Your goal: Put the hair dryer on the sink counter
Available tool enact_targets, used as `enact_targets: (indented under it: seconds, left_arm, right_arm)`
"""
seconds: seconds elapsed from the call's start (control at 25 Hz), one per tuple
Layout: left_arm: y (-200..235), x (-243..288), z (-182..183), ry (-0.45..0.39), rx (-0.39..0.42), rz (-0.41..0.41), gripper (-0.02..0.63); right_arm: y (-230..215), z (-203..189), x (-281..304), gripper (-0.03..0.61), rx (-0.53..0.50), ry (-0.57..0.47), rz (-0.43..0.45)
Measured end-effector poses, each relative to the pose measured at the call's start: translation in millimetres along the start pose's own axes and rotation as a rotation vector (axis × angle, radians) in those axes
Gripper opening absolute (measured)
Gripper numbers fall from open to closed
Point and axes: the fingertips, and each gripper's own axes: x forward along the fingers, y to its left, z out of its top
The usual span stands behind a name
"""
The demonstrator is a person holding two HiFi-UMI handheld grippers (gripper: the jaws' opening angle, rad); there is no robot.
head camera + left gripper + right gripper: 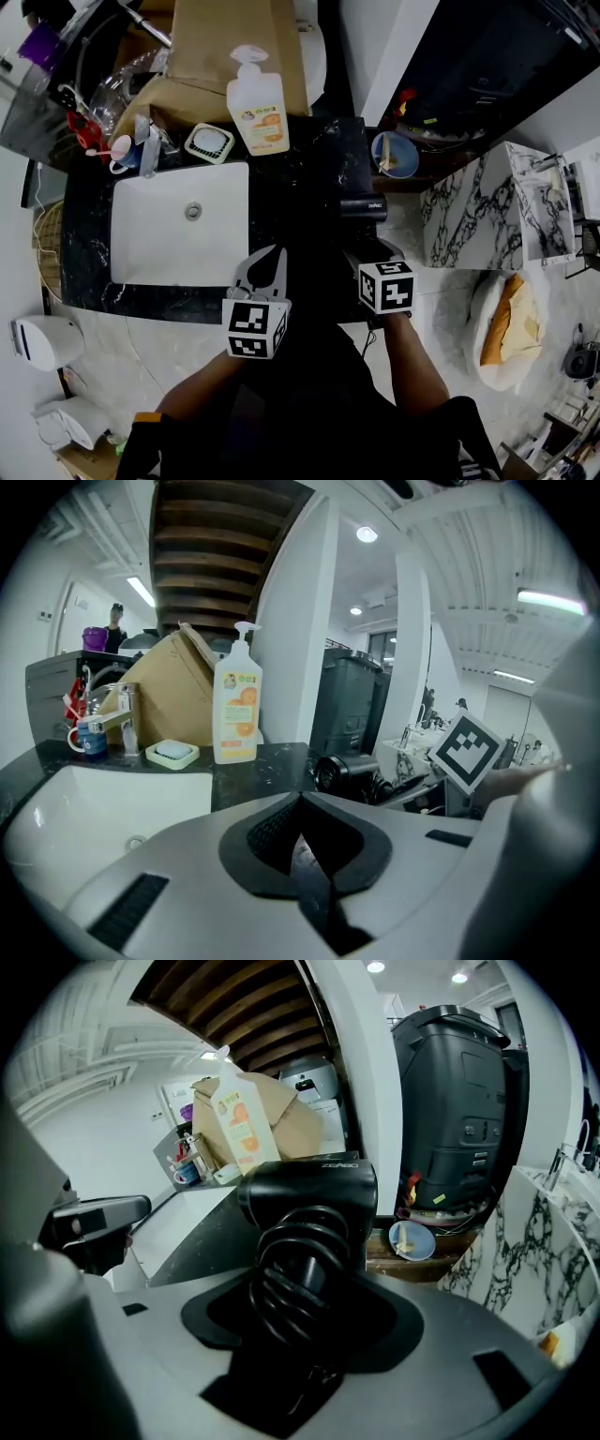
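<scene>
The black hair dryer (362,206) is at the right end of the black marble sink counter (309,159); whether it rests on the top I cannot tell. My right gripper (371,246) is shut on its handle, which has the cord coiled round it (298,1279), and the barrel (309,1190) points away from the camera. The left gripper view shows the dryer (342,771) to the right. My left gripper (269,255) hovers over the counter's front edge beside the white basin (159,234), its jaws meeting at the tips (300,799) with nothing between them.
At the back of the counter stand a soap bottle (258,103), a soap dish (208,142), a faucet (150,141) and a brown paper bag (225,47). A blue bowl (395,155) and a marble-patterned cabinet (478,216) lie to the right, with a black bin (459,1101) behind.
</scene>
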Motion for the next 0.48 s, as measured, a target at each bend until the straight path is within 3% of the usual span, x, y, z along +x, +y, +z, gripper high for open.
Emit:
enact_targets:
  seconds: [0.48]
  left_arm:
    - [3.4,-4.2,1.1,-0.01,0.008,-0.027,0.009]
  right_arm:
    - [-3.1,-2.9,7.5,0.27,-0.048,0.022,-0.064]
